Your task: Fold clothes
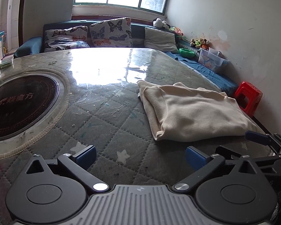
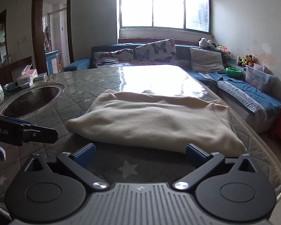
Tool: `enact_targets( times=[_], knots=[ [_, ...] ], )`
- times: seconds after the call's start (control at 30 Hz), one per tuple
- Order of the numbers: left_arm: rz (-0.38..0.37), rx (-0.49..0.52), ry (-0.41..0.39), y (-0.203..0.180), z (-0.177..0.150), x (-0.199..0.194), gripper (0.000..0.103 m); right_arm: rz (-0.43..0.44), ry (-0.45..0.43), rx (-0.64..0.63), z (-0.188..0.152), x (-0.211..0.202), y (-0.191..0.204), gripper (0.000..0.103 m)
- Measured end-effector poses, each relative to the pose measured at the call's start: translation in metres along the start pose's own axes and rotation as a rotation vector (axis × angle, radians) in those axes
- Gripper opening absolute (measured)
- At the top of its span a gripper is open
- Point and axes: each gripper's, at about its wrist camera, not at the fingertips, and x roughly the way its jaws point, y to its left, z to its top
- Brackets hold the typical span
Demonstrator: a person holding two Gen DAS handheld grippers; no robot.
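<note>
The table (image 1: 106, 112) is big, with a rounded edge, covered in a grey-green quilted cloth dotted with pale stars under a clear, scratched sheet that throws back hard glare from the window (image 2: 164, 7). A dark round cooktop (image 1: 18, 105) is sunk into it on the left side, and small boxes (image 2: 26, 78) sit near the far left corner. Behind the table runs a blue sofa (image 2: 252, 97) that turns along the right wall, with two butterfly-print cushions (image 1: 110, 31), a plain grey cushion (image 2: 206, 60), a few stuffed toys (image 1: 199, 42), a green bowl (image 2: 233, 72) and a clear plastic bin (image 1: 211, 60). A red plastic stool (image 1: 248, 97) stands on the floor by the wall, and a doorway (image 2: 52, 31) opens on the left. The folded cream garment (image 2: 155, 120) lies flat on the table's right half. The right gripper (image 2: 140, 155) sits just short of the garment's near folded edge, its blue pads spread wide with only tablecloth between them, the right pad just beside that edge. The left gripper (image 1: 140, 157) is likewise spread wide and empty, over bare cloth, with the garment ahead and to its right, apart from it. The garment's long axis runs across the table, left to right as the right gripper looks at it, one folded edge toward the grippers and looser layers toward the window.
</note>
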Motion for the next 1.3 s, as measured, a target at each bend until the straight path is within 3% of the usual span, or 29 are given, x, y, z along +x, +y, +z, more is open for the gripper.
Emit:
enact_targets(
  times=[1.3],
  knots=[
    [0.035,0.067,-0.037,-0.021,-0.023,-0.029,0.103,-0.069,-0.007,0.057,-0.020,-0.021,0.007,0.103]
  ],
)
